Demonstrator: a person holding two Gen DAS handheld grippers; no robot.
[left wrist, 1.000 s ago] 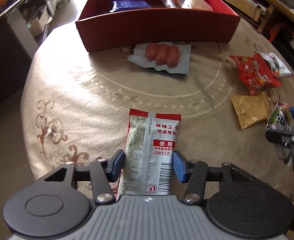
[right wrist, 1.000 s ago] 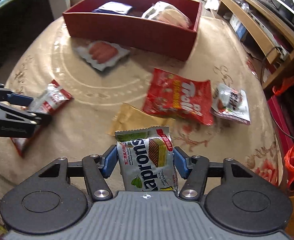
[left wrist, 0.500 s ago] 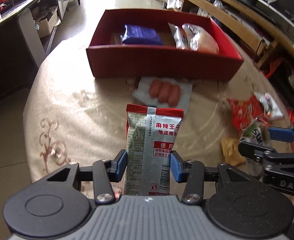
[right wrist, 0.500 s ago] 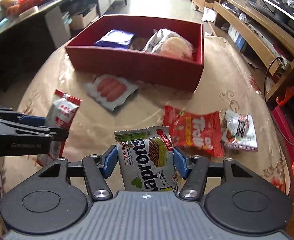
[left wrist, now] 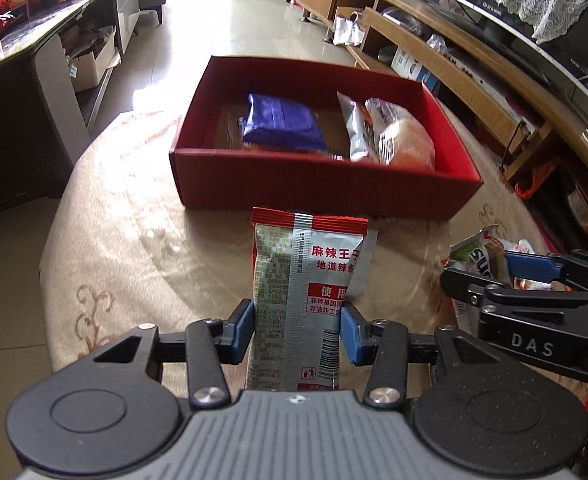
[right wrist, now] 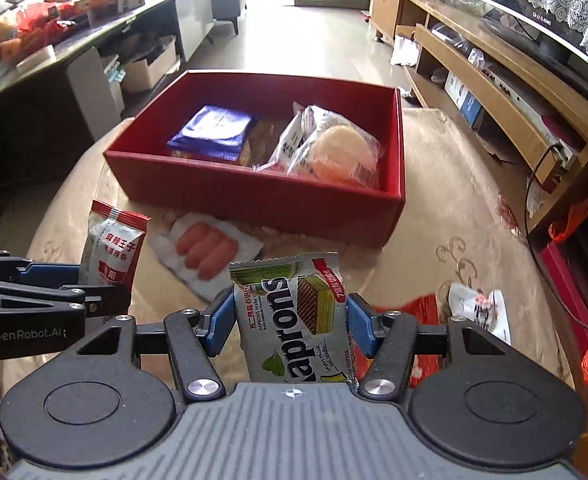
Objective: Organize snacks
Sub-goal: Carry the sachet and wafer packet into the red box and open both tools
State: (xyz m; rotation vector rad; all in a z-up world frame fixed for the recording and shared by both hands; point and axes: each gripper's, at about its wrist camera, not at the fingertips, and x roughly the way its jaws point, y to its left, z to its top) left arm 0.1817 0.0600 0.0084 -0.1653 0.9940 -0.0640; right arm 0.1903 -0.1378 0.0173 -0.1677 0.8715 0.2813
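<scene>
Left tongs clamped on a silver-and-red foil sachet with Chinese print, blue pads pressing its two long edges, sachet upright and lifted clear of the beige patterned tabletop. Right tongs gripped on a grey-and-green Kaprons wafer packet, also upright between blue pads and off the tabletop. Seen side by side from either wrist view, left tongs at the left edge with the sachet sticking up, right tongs at the right edge with the wafer packet's top poking out. Just beyond, on the tabletop, a clear vacuum pack of three pink sausages, lying flat close to the near wall of a red rectangular cardboard box. Inside the box: a dark blue foil packet toward the left, a clear bag with a round pale bun toward the right, a brownish pack between them, partly hidden. On the tabletop to the right of the right tongs, a small white-and-red wrapper and a red bag, mostly hidden behind the tongs.
</scene>
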